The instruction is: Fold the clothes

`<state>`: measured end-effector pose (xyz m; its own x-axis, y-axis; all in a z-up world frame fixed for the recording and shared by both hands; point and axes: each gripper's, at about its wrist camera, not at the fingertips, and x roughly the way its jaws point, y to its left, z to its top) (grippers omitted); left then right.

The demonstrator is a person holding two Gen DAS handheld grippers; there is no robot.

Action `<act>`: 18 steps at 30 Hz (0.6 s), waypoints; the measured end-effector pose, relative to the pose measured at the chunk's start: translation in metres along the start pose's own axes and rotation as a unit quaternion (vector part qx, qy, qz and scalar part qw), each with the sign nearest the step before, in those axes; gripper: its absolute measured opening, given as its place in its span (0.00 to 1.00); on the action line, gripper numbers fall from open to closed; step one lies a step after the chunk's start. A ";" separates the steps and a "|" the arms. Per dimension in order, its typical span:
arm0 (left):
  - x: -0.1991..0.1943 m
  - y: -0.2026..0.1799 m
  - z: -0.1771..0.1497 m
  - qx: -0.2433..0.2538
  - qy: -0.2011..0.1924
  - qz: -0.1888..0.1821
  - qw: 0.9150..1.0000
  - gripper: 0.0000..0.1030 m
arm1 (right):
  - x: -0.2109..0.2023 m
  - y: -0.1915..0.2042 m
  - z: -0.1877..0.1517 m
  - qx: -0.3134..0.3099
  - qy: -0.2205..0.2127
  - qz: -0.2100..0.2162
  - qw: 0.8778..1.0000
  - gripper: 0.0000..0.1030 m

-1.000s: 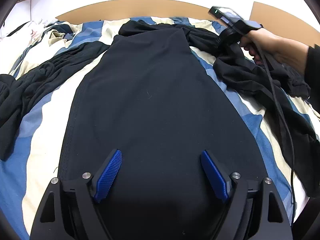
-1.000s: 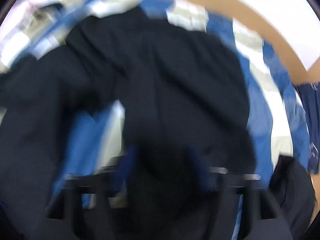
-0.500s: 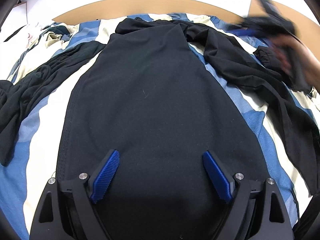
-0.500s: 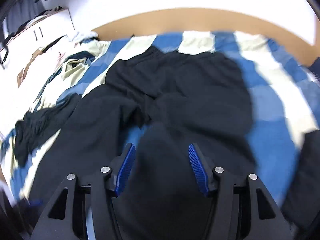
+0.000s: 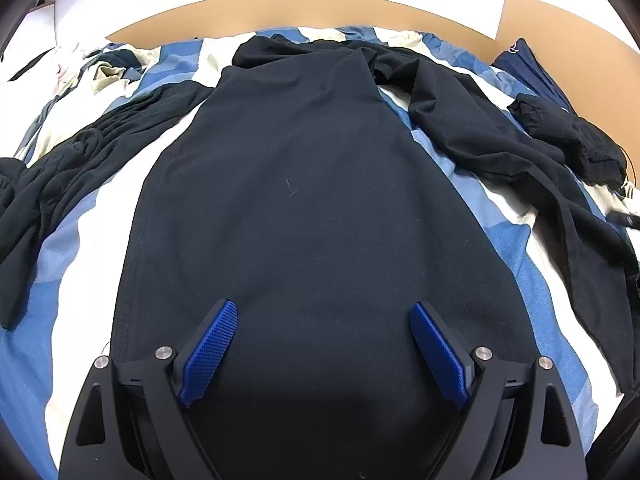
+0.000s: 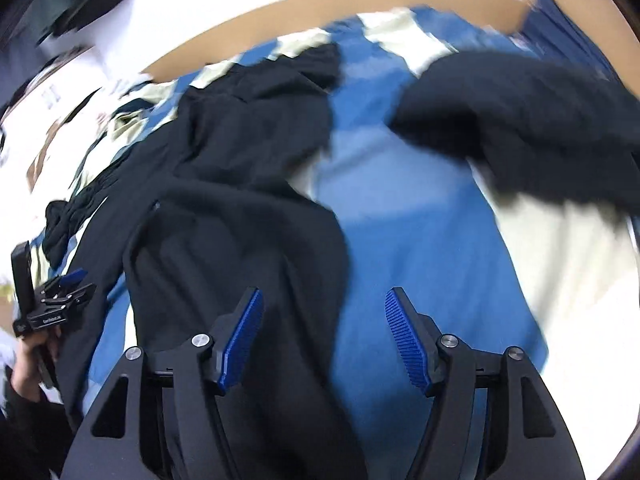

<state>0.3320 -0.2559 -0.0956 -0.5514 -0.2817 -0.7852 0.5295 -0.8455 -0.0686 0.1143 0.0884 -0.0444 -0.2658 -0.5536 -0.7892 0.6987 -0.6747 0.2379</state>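
You can find only one piece of lettering: a small white line of print on the black body of the left hand-held gripper [image 6: 60, 280], seen far to the left of the right hand-held gripper [image 6: 324, 312] in its own view. It is too small and blurred for you to read. Nothing legible shows in the left wrist view.

Black garment [image 5: 320, 208]; blue, white and cream striped bed sheet [image 5: 68, 280]; tan headboard [image 5: 320, 10]; black tool [image 5: 324, 340] with ribbed blue pads [image 5: 210, 354].
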 end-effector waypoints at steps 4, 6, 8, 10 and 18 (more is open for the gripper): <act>-0.001 -0.001 0.000 0.001 -0.002 0.006 1.000 0.87 | -0.003 -0.001 -0.024 0.004 0.050 0.000 0.999 0.57; -0.007 0.004 0.002 -0.010 -0.010 -0.003 1.000 0.87 | -0.006 0.012 -0.027 -0.006 0.057 0.026 0.998 0.03; -0.022 0.017 0.005 -0.041 -0.035 -0.012 0.998 0.87 | -0.020 0.040 -0.017 -0.033 0.030 0.027 0.999 0.03; -0.038 0.033 0.007 -0.070 -0.058 -0.019 0.996 0.87 | -0.035 0.082 0.001 -0.063 0.008 0.050 0.997 0.03; -0.083 0.107 0.003 -0.175 -0.110 -0.010 0.978 0.87 | 0.032 0.296 0.017 -0.214 0.105 0.207 0.949 0.26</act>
<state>0.4323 -0.3239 -0.0366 -0.6691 -0.3894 -0.6329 0.6840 -0.6557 -0.3197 0.3014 -0.1369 0.0105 0.1977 -0.5879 -0.7844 0.9322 -0.1349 0.3360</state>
